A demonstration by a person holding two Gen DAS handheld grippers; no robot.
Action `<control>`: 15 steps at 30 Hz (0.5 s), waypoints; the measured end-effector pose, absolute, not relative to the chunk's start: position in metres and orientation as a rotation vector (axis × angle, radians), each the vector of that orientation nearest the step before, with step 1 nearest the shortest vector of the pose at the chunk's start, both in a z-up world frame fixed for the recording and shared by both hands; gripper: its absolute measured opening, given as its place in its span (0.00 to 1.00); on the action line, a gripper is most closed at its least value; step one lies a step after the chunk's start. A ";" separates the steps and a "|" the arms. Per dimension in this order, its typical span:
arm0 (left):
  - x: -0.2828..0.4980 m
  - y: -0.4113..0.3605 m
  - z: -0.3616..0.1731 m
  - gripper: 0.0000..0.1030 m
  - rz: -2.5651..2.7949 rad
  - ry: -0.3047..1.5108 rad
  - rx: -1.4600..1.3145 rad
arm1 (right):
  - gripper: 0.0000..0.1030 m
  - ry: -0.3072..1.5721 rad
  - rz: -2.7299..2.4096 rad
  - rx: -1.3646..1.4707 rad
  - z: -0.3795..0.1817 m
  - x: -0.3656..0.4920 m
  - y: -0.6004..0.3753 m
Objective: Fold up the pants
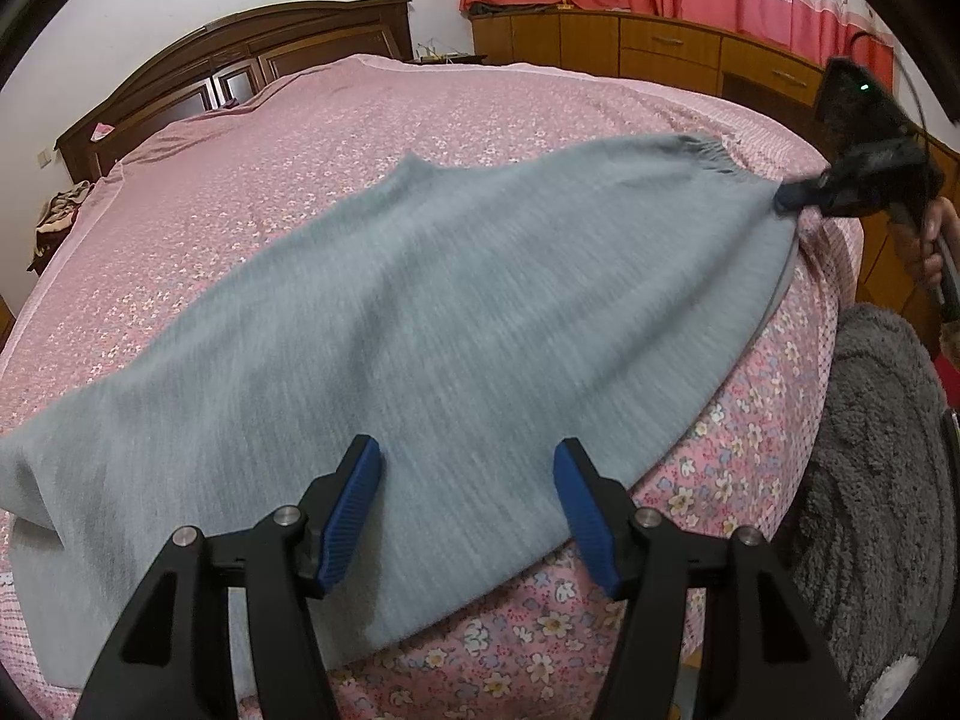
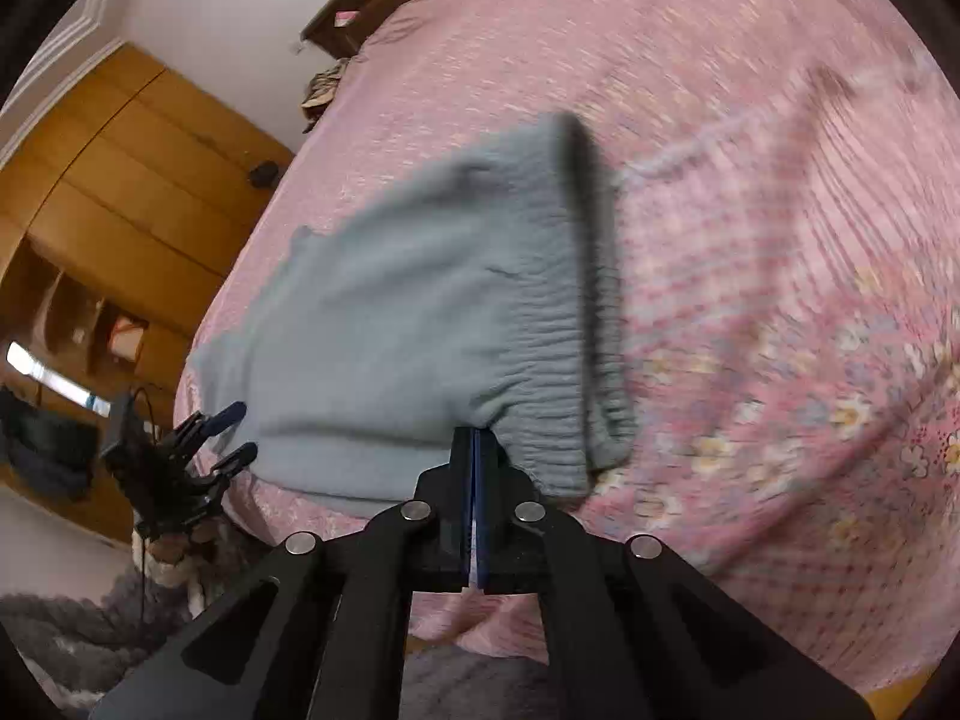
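Grey knit pants [image 1: 456,312] lie spread across the pink floral bed, legs laid together, ribbed waistband [image 1: 708,150] at the far right. My left gripper [image 1: 468,468] is open, its blue pads just above the near edge of the pants, holding nothing. My right gripper [image 2: 475,438] is shut on the pants near the waistband [image 2: 540,384] and shows in the left wrist view [image 1: 786,198] pinching the right corner. The pants [image 2: 408,312] stretch away from it. The left gripper [image 2: 231,435] shows open at the lower left.
The pink bedspread [image 1: 336,138] covers the bed, with a dark wooden headboard [image 1: 240,54] at the back. Wooden drawers [image 1: 660,48] and red curtains stand behind. A grey fluffy garment [image 1: 876,480] is at the right. A wooden wardrobe [image 2: 120,180] stands on the left.
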State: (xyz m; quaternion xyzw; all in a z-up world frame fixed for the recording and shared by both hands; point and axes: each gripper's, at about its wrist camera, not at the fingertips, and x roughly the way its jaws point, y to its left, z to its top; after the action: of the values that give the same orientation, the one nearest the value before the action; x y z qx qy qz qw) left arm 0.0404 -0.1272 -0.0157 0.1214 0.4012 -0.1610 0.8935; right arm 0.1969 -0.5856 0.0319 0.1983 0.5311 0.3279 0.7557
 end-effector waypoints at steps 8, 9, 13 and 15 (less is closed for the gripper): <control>0.035 -0.121 -0.013 0.62 -0.339 0.844 0.258 | 0.04 1.074 0.766 0.403 0.060 0.172 -0.574; 0.035 -0.121 -0.013 0.62 -0.339 0.845 0.257 | 0.04 1.087 0.779 0.384 0.058 0.172 -0.565; 0.034 -0.120 -0.014 0.62 -0.341 0.848 0.260 | 0.00 1.178 0.697 0.338 0.031 0.183 -0.562; 0.034 -0.119 -0.014 0.62 -0.345 0.848 0.258 | 0.00 1.169 0.668 0.402 0.031 0.188 -0.572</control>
State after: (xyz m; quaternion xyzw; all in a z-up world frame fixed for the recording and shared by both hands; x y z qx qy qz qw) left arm 0.0341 -0.1193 -0.0144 0.1243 0.4082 -0.1658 0.8891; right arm 0.1878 -0.5721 0.0309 0.1848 0.5375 0.3072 0.7633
